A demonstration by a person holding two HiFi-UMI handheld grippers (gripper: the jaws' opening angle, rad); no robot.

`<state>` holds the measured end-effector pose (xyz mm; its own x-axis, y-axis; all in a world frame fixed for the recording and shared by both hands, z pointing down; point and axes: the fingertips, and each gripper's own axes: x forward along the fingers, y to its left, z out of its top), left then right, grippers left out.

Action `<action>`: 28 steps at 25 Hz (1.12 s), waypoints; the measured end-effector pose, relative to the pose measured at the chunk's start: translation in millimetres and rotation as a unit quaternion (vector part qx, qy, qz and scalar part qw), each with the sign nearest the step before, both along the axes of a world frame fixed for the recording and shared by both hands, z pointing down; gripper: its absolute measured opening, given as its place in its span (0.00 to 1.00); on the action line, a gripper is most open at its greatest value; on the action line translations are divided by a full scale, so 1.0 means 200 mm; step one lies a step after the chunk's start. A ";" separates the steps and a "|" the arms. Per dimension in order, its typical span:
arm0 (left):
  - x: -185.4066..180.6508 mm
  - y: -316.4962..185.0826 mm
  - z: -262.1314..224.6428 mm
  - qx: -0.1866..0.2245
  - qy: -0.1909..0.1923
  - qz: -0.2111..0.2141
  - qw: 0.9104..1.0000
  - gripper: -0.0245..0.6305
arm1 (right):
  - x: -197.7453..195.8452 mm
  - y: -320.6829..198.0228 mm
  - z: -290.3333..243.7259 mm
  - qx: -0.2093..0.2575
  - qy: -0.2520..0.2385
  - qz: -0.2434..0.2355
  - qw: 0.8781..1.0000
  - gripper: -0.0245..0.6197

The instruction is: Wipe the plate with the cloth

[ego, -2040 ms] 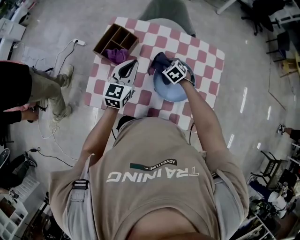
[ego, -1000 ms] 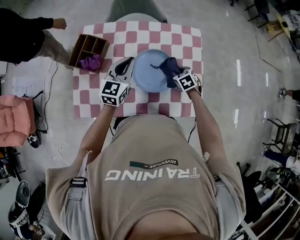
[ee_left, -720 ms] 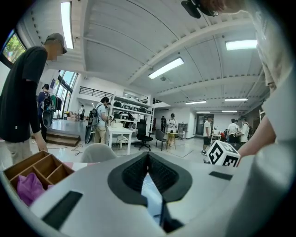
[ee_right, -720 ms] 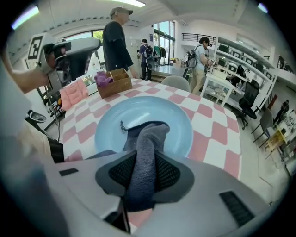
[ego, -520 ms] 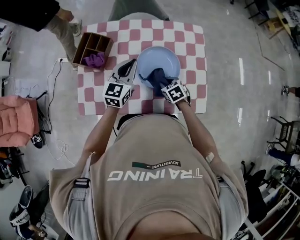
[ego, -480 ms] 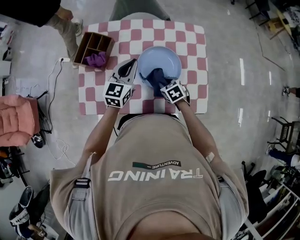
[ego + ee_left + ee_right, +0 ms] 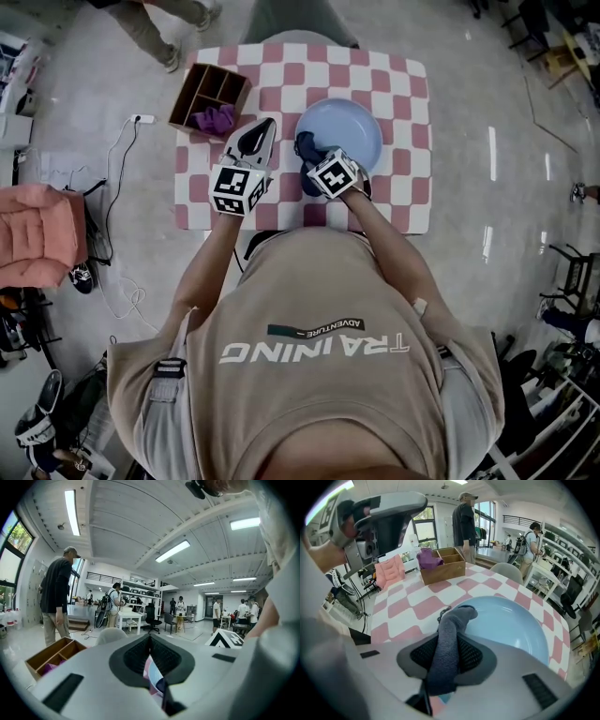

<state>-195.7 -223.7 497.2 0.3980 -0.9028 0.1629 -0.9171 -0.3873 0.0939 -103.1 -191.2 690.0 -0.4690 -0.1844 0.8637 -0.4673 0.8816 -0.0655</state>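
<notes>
plate pale blue, dark cloth pinched in right tongs, left tongs pressed together

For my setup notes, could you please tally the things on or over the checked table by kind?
1 plate
2 cloths: dark cloth, purple cloth
1 wooden box
Total: 4
</notes>
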 end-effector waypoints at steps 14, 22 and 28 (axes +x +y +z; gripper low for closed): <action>0.16 -0.06 0.02 -0.003 -0.001 0.030 1.000 0.06 | 0.42 -0.15 -0.14 0.043 -0.007 0.077 0.996 0.22; 0.46 -0.08 0.02 -0.005 -0.006 0.072 0.997 0.06 | 1.11 -0.20 -0.13 0.056 0.012 0.201 0.978 0.22; 0.60 -0.08 0.00 -0.005 -0.011 0.082 0.997 0.06 | 1.45 -0.11 -0.02 0.028 0.017 0.257 0.966 0.22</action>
<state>-75.0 -240.5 496.7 0.5369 -0.8238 0.1819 -0.8431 -0.5318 0.0799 186.4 -212.3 686.2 -0.2744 -0.4323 0.8590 -0.8448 0.5351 -0.0006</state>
